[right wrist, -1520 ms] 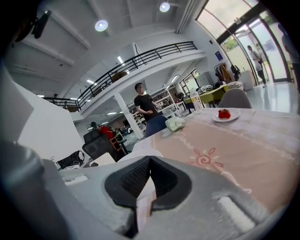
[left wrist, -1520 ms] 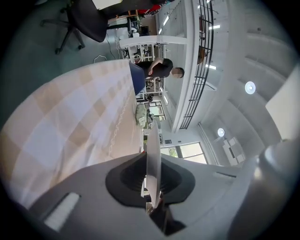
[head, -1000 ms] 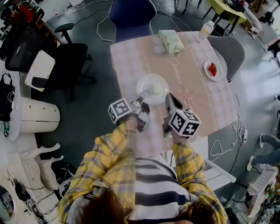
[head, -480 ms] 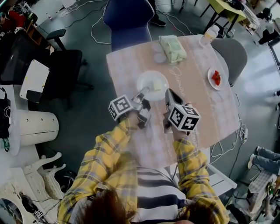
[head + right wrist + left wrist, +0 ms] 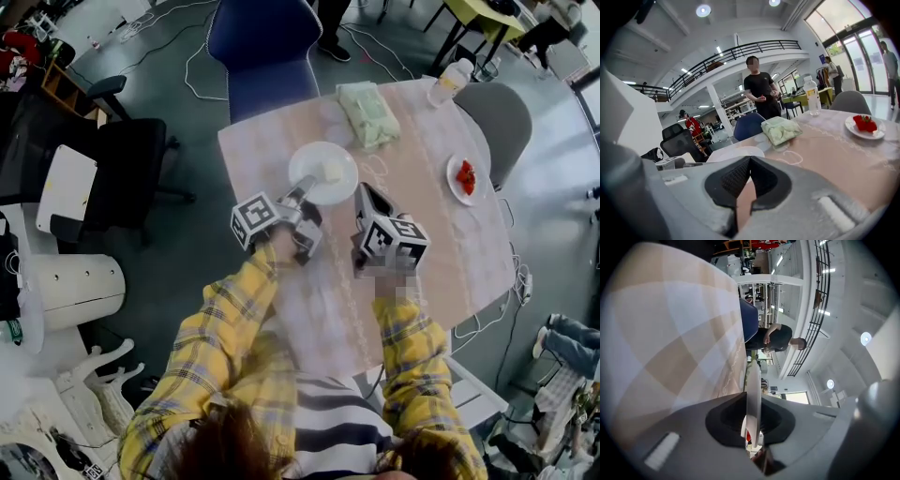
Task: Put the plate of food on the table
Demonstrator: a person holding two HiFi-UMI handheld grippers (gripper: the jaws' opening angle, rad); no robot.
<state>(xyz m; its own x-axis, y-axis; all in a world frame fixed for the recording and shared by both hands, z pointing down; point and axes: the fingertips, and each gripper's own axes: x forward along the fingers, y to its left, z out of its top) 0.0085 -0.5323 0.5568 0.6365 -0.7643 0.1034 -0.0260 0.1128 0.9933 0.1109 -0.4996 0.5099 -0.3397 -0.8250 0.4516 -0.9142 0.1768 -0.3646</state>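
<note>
Over the pink checked counter [image 5: 422,244], one round white plate of pale food [image 5: 314,157] is gripped at its rim by the left claw [image 5: 302,194]; the right claw [image 5: 361,193] is closed on nothing just beside it. One smaller plate of red food [image 5: 453,184] is set well apart.

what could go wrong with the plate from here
1. The left gripper pinches the plate by one rim only, and the right gripper is shut beside it, empty. The plate may tip and the food may slide.
2. The green pack lies just beyond the plate on the table; going further could bump it.
</note>
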